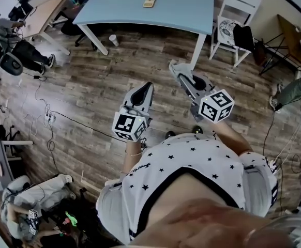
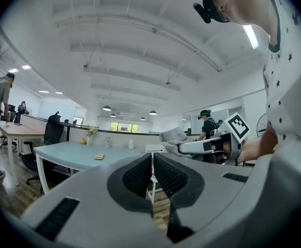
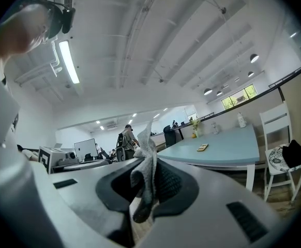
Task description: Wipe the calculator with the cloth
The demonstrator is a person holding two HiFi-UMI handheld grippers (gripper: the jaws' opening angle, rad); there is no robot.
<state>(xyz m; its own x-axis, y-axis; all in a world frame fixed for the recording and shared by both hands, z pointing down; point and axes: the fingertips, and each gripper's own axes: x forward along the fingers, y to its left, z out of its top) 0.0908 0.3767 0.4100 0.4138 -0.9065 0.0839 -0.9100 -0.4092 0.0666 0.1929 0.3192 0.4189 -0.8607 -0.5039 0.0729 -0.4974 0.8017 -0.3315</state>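
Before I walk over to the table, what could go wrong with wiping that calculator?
1. The cloth is only a narrow bunch pinched in the right gripper; it may slip out under rubbing.
2. The calculator lies loose on the table, so a stroke may push it; the left gripper, shut and empty, could steady it.
3. A cup stands on the floor by the table leg, easy to kick.

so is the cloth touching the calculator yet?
No, the cloth hangs clamped in the right gripper, well apart from the calculator on the table.
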